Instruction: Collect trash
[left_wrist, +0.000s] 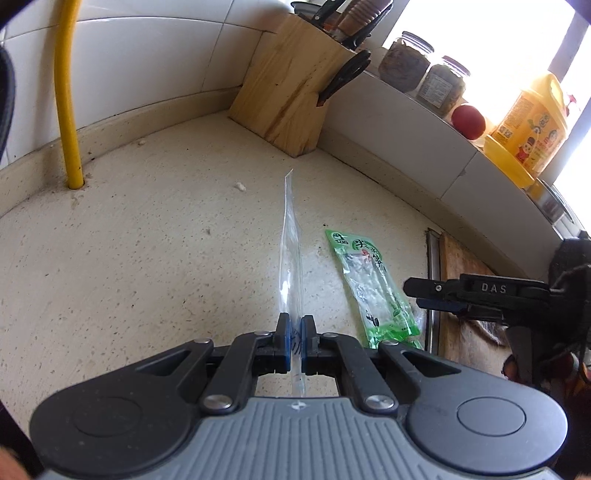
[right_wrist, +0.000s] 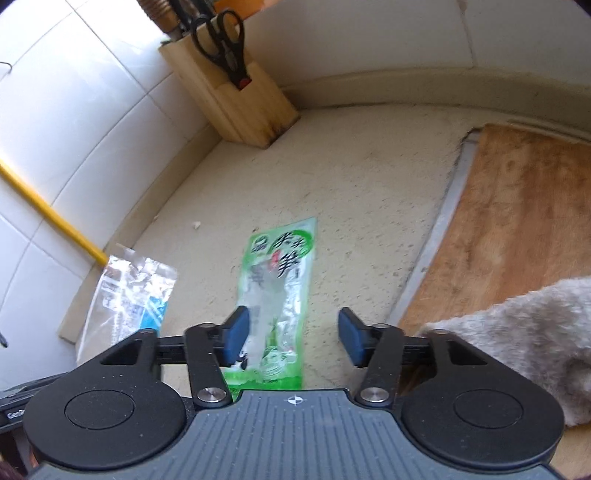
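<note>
Speckled countertop carries green wrapper, knife block, cutting board.

A green-and-clear plastic snack wrapper carries black characters. The transparent plastic bag shows blue print. The speckled beige stone counter meets white wall tiles and a yellow pipe.

Daylight flooding in from window at far right in left wrist view, blowing out to pure white glare. Yellow plastic jug on sill glowing backlit. Speckled beige stone countertop lying evenly, softly lit, shadows staying faint. Fisheye bending white wall tiles and counter edges into curves, corners vignetting dark. Right wrist view running slightly soft: print on green plastic snack wrapper smearing with motion blur.
</note>
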